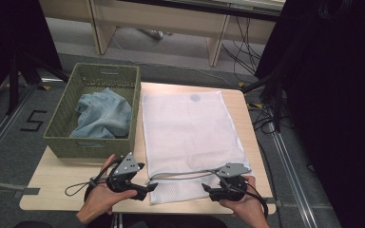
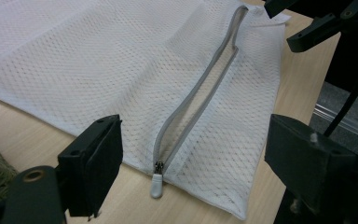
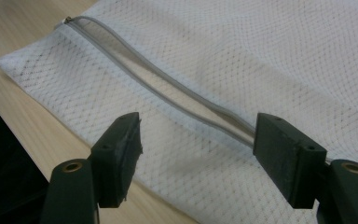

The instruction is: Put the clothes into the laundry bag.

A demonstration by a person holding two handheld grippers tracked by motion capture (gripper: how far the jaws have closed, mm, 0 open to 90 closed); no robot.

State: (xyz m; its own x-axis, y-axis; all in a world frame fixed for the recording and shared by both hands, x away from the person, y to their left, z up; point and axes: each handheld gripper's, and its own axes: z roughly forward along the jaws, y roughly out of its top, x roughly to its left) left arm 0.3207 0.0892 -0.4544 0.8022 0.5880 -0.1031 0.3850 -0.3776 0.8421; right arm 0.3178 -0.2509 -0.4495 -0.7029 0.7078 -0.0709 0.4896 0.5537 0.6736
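A white mesh laundry bag [image 1: 190, 133] lies flat on the wooden table [image 1: 52, 178]. Its grey zipper [image 2: 200, 93] runs across the near end and stands partly unzipped. The zipper pull [image 2: 156, 185] rests at the bag's left corner. My left gripper [image 1: 148, 189] is open at that corner, and in the left gripper view [image 2: 193, 126] the pull lies just below its jaws. At the zipper's right end my right gripper [image 1: 208, 190] is open too. In the right gripper view [image 3: 198, 123] its jaws hover over the zipper tape [image 3: 168, 84], gripping nothing.
A green woven basket [image 1: 62, 142] stands on the table left of the bag, with a crumpled blue denim garment [image 1: 102, 114] inside. Black curtains hang at both sides. Cables [image 1: 247, 47] trail on the floor beyond the table's far right corner.
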